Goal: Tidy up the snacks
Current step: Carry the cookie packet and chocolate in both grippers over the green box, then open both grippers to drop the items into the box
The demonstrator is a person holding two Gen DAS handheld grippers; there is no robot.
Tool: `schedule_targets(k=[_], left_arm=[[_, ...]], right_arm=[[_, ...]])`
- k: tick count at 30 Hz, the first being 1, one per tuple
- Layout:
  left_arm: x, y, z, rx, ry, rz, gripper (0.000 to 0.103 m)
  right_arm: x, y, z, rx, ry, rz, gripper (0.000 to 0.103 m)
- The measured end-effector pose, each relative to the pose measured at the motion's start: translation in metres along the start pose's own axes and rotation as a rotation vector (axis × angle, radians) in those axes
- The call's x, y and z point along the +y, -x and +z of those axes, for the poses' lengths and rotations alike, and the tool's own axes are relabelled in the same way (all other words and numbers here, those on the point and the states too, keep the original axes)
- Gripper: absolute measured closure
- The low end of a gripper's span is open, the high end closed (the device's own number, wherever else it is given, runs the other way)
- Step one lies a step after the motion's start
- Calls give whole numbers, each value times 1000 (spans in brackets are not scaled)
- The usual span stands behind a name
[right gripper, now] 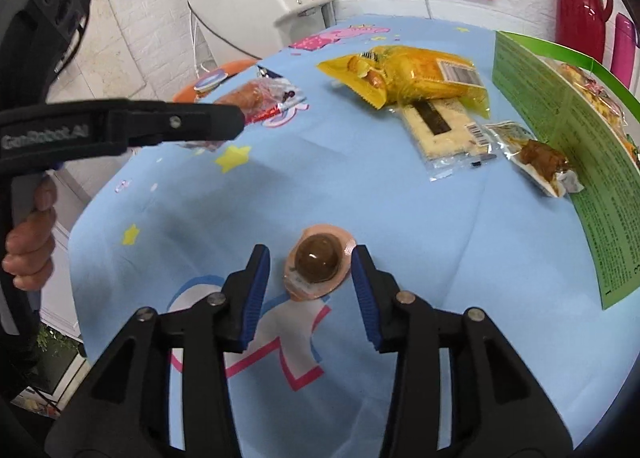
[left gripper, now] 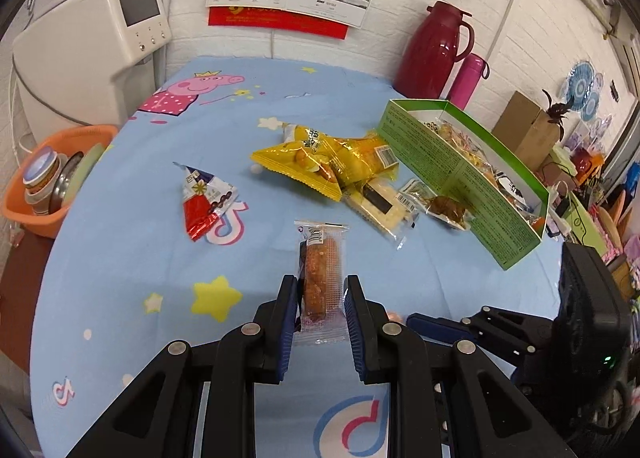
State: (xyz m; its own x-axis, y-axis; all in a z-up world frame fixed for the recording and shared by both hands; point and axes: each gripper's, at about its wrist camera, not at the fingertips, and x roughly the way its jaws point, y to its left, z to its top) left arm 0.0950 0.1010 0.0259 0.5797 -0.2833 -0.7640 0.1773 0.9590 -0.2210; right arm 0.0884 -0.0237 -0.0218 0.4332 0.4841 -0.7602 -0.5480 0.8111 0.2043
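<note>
I am holding a wrapped snack bar (left gripper: pixel 322 276) in my left gripper (left gripper: pixel 321 290), the two blue pads closed against its long sides at the lower middle of the left view; from the right view the same bar (right gripper: pixel 256 96) is sticking out past the black finger at upper left, lifted off the cloth. My right gripper (right gripper: pixel 311 264) is hanging wide apart around a brown egg in a peach-coloured packet (right gripper: pixel 318 264), which is lying flat on the blue tablecloth (right gripper: pixel 380 210), and neither pad is touching it (there is a gap on each side).

The green box (left gripper: pixel 452 174) is sitting tilted at the right of the left view, its open top already showing packets inside, and its long wall is running down toward the right edge of the table. Just beside that wall a small packet with a brown piece (left gripper: pixel 444 206) is lying, then a pale flat cracker pack (left gripper: pixel 380 204) and the yellow bags (left gripper: pixel 320 156) piled over its top end. A red and white packet (left gripper: pixel 206 200) is lying apart at centre left.

Bare cloth is stretching between my grippers and that pile, so the middle is open. At the left edge an orange basin (left gripper: pixel 36 198) is sitting beside the table; at the upper right a red jug (left gripper: pixel 434 50) and a pink flask (left gripper: pixel 468 80) are standing against the wall.
</note>
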Motion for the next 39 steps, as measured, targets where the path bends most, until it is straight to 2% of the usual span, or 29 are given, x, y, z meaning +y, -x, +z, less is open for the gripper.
schedule_targets(k=[1,2,7,11,13,17,21,28,32,36,37,38,39], left_arm=[[2,0,-1,3,3,1,80],[4,0,-3,5,8,4,80],[8,1,-5,3,16,-3,80],[-7,0,2,-2,-14,-38,80],[-19,0,8,-7,-36,-68,80],[-57,-5,26,-18,-96,-136,80],[-104,-14,46,-29,-168,-200,80],[-176,-55,84,4,-220,-284,80],[-205,-83,99,16,-237,-291,80],[-222,-113,108,38,-252,-271,79],[-224,-119,110,39,-250,-257,76],[-224,-124,111,40,-253,-242,71],[-225,-130,111,46,-255,-217,47]], right_arm=[[5,1,2,-15,29,-21,62],[9,-1,1,-4,61,-30,71],[1,7,-4,-27,28,-18,73],[-10,34,-6,-93,-4,-21,73],[-22,53,-3,-145,-34,-37,73],[-60,101,-2,-261,-121,-124,73],[-101,135,-7,-334,-206,-223,72],[-156,163,-10,-391,-297,-338,72],[-181,167,-9,-400,-329,-377,72],[-204,160,-5,-407,-350,-377,71],[-210,159,-6,-408,-352,-380,70],[-214,154,-6,-401,-356,-386,62],[-217,152,-7,-396,-365,-391,45]])
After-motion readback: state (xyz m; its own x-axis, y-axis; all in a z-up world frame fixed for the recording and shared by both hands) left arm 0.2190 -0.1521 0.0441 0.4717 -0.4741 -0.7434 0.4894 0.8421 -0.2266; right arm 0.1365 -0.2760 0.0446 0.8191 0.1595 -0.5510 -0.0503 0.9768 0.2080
